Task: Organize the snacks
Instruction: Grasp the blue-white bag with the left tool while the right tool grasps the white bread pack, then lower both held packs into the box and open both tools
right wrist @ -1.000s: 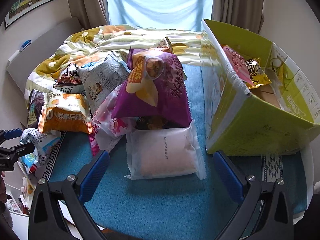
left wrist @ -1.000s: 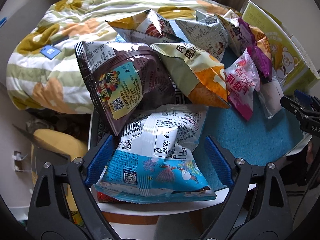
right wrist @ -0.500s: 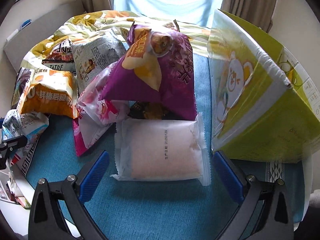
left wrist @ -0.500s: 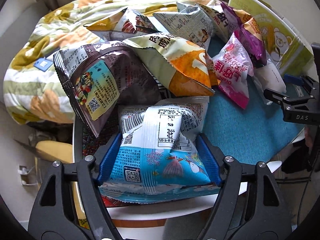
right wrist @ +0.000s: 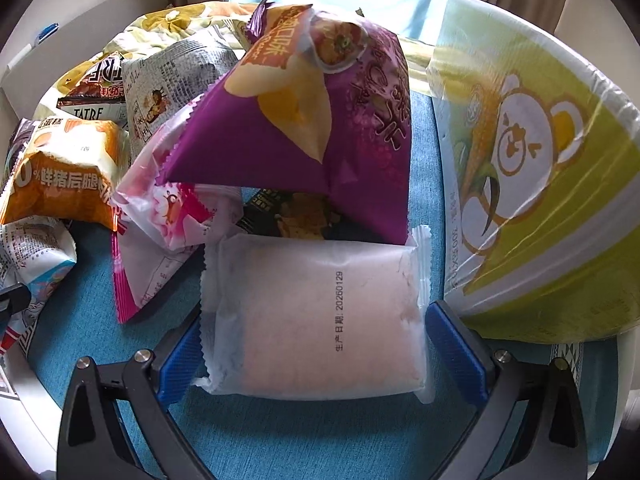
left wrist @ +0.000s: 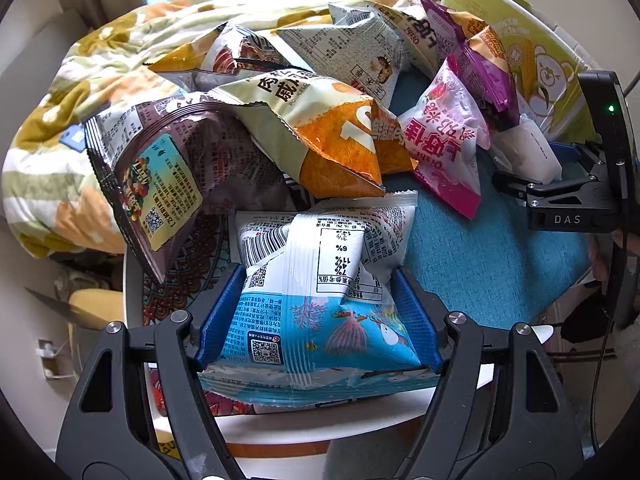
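Observation:
A pile of snack bags lies on a table with a teal cloth (left wrist: 492, 264). My left gripper (left wrist: 318, 312) is shut on a blue and white snack bag (left wrist: 320, 280) at the table's near edge, and the bag bulges between the blue pads. My right gripper (right wrist: 312, 344) straddles a frosted white flat packet (right wrist: 316, 312), with the pads beside its two sides; the jaws still stand open around it. A purple chip bag (right wrist: 320, 120) leans over the packet's far end. The right gripper also shows in the left wrist view (left wrist: 560, 188).
A green and yellow carton with a bear print (right wrist: 540, 168) stands right of the white packet. Behind lie an orange bag (left wrist: 336, 140), a pink bag (left wrist: 444, 148), a brown bag (left wrist: 160, 172) and grey printed bags (left wrist: 360, 52). A flowered quilt (left wrist: 60, 140) lies beyond the table.
My left gripper moved forward and closed on the blue and white bag. My right gripper moved forward until its jaws came around the white packet, and they narrowed.

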Available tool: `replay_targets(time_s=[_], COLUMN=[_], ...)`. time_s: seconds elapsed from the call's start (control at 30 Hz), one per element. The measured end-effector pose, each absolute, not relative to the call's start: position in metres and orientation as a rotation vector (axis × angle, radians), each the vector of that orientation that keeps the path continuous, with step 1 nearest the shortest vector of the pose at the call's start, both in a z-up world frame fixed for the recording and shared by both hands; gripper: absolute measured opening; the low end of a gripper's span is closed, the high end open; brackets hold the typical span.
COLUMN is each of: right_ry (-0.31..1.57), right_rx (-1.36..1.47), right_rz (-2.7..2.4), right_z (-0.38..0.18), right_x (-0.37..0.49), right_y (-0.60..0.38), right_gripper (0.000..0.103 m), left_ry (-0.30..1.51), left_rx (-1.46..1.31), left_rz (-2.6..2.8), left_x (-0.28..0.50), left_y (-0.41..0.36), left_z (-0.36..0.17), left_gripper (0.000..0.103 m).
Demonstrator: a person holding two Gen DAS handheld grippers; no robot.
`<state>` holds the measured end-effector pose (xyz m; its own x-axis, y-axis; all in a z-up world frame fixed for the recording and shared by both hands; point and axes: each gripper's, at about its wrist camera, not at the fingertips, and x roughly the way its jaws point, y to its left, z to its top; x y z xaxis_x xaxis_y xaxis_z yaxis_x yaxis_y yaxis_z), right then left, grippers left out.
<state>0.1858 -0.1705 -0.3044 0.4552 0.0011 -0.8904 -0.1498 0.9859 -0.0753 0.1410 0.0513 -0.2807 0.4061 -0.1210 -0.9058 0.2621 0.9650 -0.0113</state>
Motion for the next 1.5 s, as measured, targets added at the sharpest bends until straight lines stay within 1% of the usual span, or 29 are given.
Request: replay_targets(time_s=[0.03, 0.13, 0.17, 0.23, 0.27, 0.3, 0.4, 0.67, 0.87, 1.17, 1.37, 1.5], right_ry=[1.098, 1.107, 1.11, 1.107, 1.1, 1.098, 1.098, 1.101, 1.082, 0.99, 0.918, 0.878], right_rx=[-0.143, -0.11, -0.094, -0.068, -0.068, -0.068, -0.046, -0.013, 0.017, 0.055, 0.093, 0.088], right_rz=[0.096, 0.106, 0.107, 0.118, 0.115, 0.118, 0.119, 0.103, 0.085, 0.039, -0.019, -0.047], right_z=[-0.305, -0.306, -0.306, -0.305, -0.304, -0.303, -0.298, -0.282, -0.258, -0.193, -0.142, -0.122], right_x=[0.187, 0.188, 0.191, 0.192, 0.193, 0.193, 0.191, 0.169, 0.145, 0.125, 0.118, 0.121], right_y=[-0.172, -0.18, -0.182, -0.186, -0.19, -0.194, -0.2, -0.205, -0.199, -0.201, -0.225, -0.247], right_gripper=[0.103, 0.103, 0.1, 0.091, 0.082, 0.078, 0.073, 0.071, 0.071, 0.071, 0.071, 0.071], left_ry=[1.122, 1.128, 1.123, 1.124, 1.126, 1.129, 1.134, 1.141, 1.121, 0.954, 0.849, 0.804], left_rx=[0.125, 0.119, 0.13, 0.138, 0.132, 0.124, 0.121, 0.103, 0.094, 0.123, 0.13, 0.123], left_rz=[-0.255, -0.273, -0.274, -0.275, -0.276, -0.28, -0.283, -0.32, -0.386, -0.51, -0.543, -0.539], left_x=[0.14, 0.138, 0.137, 0.136, 0.136, 0.136, 0.134, 0.12, 0.101, 0.102, 0.124, 0.143], left_y=[0.053, 0.052, 0.05, 0.048, 0.049, 0.05, 0.05, 0.048, 0.034, -0.004, -0.036, -0.067], left_z=[-0.278, -0.277, -0.277, -0.277, -0.276, -0.275, -0.272, -0.256, -0.235, -0.175, -0.137, -0.117], left_gripper=[0.066, 0.064, 0.063, 0.062, 0.062, 0.061, 0.059, 0.058, 0.058, 0.058, 0.058, 0.058])
